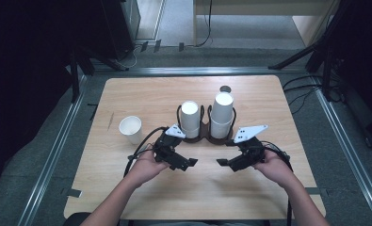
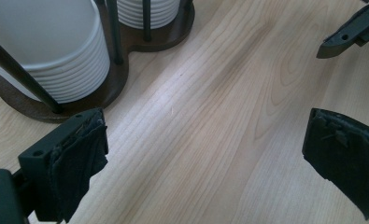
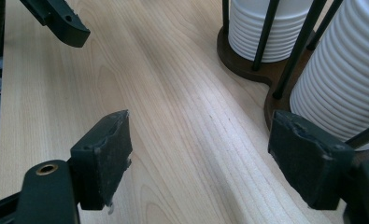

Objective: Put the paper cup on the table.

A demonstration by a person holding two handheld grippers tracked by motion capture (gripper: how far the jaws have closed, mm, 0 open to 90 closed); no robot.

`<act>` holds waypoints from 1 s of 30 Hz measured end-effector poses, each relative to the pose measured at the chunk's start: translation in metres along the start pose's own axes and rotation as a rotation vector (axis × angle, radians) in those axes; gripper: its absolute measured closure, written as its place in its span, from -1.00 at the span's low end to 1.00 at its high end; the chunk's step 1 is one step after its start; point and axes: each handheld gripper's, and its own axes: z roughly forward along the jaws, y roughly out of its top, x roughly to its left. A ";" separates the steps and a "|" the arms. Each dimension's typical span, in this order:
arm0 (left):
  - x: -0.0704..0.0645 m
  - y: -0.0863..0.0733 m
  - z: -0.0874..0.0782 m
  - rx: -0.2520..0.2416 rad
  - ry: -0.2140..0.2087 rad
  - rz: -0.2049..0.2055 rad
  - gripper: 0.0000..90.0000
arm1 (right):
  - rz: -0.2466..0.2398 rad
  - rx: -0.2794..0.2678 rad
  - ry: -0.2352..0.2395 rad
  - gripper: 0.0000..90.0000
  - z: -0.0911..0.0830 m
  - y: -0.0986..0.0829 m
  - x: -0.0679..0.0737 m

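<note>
Single cup (image 1: pixel 131 129): white paper, tapered, upright with its mouth up, alone left of centre on the table, well apart from both grippers.
Left gripper (image 1: pixel 187 164): black, held low at lower centre; jaws spread wide with only bare wood between them (worn, frayed pads (image 2: pixel 81 158) in its own view).
Cup rack (image 1: pixel 205 134): dark brown figure-eight base with thin black upright rods, at mid-frame just beyond both grippers.
Cup stacks: two nested white paper stacks, rims ribbed; left stack (image 1: pixel 190 117) shorter, right stack (image 1: pixel 222 113) taller.
Right gripper (image 1: pixel 225 163): black, grey three-cornered plate on top; jaws apart, holding nothing.
Table (image 1: pixel 268 103): pale wood, smooth, fine straight grain, rounded corners.
</note>
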 end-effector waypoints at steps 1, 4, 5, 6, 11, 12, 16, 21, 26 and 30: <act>0.000 0.000 0.000 0.001 0.000 0.002 -0.99 | 0.000 0.000 0.000 -0.51 0.000 0.000 0.000; 0.000 0.000 0.000 0.000 0.002 -0.001 -0.99 | -0.002 0.000 -0.002 -0.51 0.000 0.000 0.000; 0.000 0.000 0.000 0.000 0.003 0.001 -0.99 | -0.001 0.000 -0.002 -0.51 0.000 0.000 0.000; 0.000 0.000 0.000 -0.001 0.005 0.001 -0.99 | -0.001 -0.001 -0.002 -0.51 0.000 0.000 0.000; 0.000 0.000 0.000 -0.002 0.005 0.001 -0.99 | -0.001 -0.001 -0.002 -0.51 0.000 0.000 0.000; 0.000 0.000 -0.001 -0.003 0.004 0.001 -0.99 | -0.001 0.000 -0.002 -0.51 0.000 0.000 0.000; 0.000 0.000 -0.001 -0.006 0.001 -0.001 -0.99 | -0.001 0.000 -0.003 -0.51 0.000 0.000 0.000; 0.001 0.000 -0.001 -0.008 0.005 0.004 -0.99 | -0.002 0.000 -0.003 -0.51 0.000 0.000 0.000; 0.001 0.000 -0.001 -0.010 0.007 0.004 -0.99 | -0.002 0.002 -0.001 -0.51 0.000 0.000 0.000; 0.001 0.000 -0.001 -0.009 0.009 0.009 -0.99 | -0.004 0.003 -0.001 -0.51 0.000 0.000 0.000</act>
